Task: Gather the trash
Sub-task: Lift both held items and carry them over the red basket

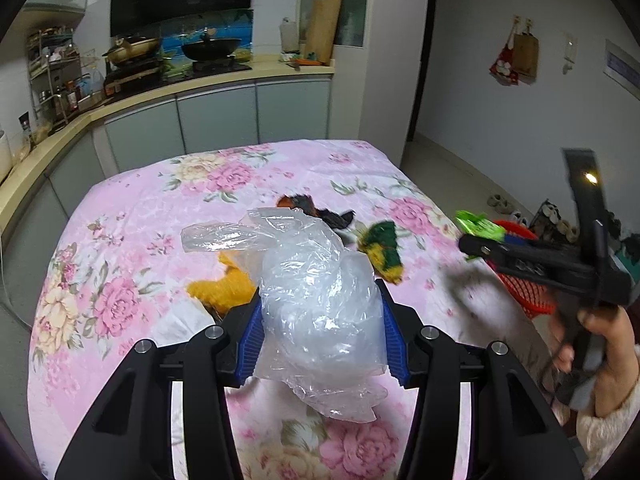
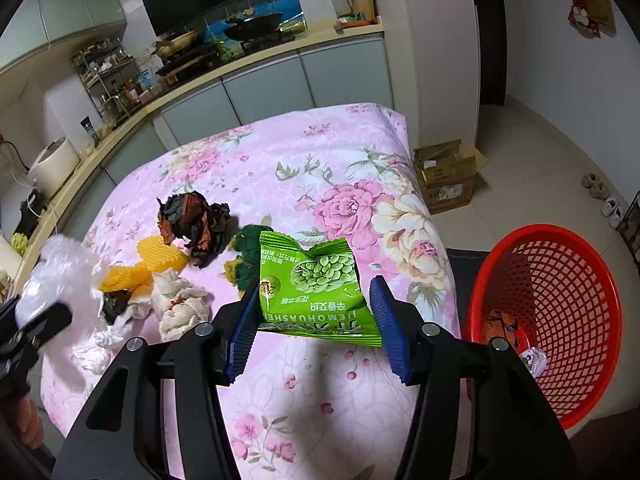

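Note:
My left gripper (image 1: 318, 292) is shut on a crumpled clear plastic bag (image 1: 316, 320), held above the pink floral tablecloth (image 1: 132, 216). My right gripper (image 2: 315, 284) is shut on a green snack packet (image 2: 316, 296), its blue pads pressing both side edges. In the left wrist view the right gripper (image 1: 476, 240) shows blurred at the right with the green packet (image 1: 478, 224). A red mesh basket (image 2: 568, 264) stands low beside the table on the right, with a few scraps inside. On the cloth lie yellow foam netting (image 2: 160, 258), a dark crumpled wrapper (image 2: 192, 220), white tissue (image 2: 180, 304) and a green-yellow wad (image 2: 246, 252).
A kitchen counter (image 2: 240, 68) with pans runs behind the table. An open cardboard box (image 2: 448, 176) and several shoes (image 2: 600, 192) sit on the tiled floor at the right. A person's hand (image 1: 600, 336) holds the right gripper's handle.

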Tool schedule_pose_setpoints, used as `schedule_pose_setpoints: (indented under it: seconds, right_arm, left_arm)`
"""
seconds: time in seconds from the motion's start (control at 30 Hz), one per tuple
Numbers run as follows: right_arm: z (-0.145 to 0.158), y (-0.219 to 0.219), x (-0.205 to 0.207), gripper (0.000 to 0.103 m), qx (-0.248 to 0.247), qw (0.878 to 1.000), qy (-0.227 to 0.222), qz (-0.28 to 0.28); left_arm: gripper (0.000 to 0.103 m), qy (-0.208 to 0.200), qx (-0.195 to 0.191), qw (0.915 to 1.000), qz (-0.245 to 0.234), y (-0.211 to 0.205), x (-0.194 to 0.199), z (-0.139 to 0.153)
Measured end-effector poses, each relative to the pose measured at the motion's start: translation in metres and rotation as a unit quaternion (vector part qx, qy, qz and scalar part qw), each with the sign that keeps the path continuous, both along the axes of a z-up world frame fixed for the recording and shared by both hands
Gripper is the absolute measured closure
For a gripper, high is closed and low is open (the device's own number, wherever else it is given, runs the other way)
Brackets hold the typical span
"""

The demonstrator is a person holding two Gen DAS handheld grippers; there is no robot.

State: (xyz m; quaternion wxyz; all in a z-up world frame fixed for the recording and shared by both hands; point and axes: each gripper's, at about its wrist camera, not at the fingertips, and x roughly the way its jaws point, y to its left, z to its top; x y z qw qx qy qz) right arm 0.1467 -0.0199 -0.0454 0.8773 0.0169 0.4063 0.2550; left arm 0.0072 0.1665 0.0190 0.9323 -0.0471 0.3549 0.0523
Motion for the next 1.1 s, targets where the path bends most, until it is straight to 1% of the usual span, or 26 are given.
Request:
schedule_pose_setpoints:
  seconds: [0.27, 0.5, 0.83, 1.1]
  right_arm:
    - [0.017, -0.012, -0.008, 0.050, 0.014, 1.000, -0.013, -0.006]
    - [0.028, -0.019, -0.007, 0.050, 0.020, 0.999, -0.025, -0.013]
    - [0.047, -0.044, -0.005, 0.050, 0.031, 0.998, -0.048, -0.038]
    - [0.059, -0.076, -0.002, 0.050, 0.039, 0.995, -0.059, -0.074]
  left_arm:
    - [0.054, -0.013, 0.015, 0.9995, 0.025, 0.009, 0.024, 0.013]
    - [0.054, -0.014, 0.016, 0.9995, 0.025, 0.008, 0.048, 0.017]
    - [0.054, -0.012, 0.014, 0.9998, 0.003, -0.012, 0.079, 0.016]
    - [0.054, -0.011, 0.017, 0.9992, -0.035, -0.044, 0.102, 0.015]
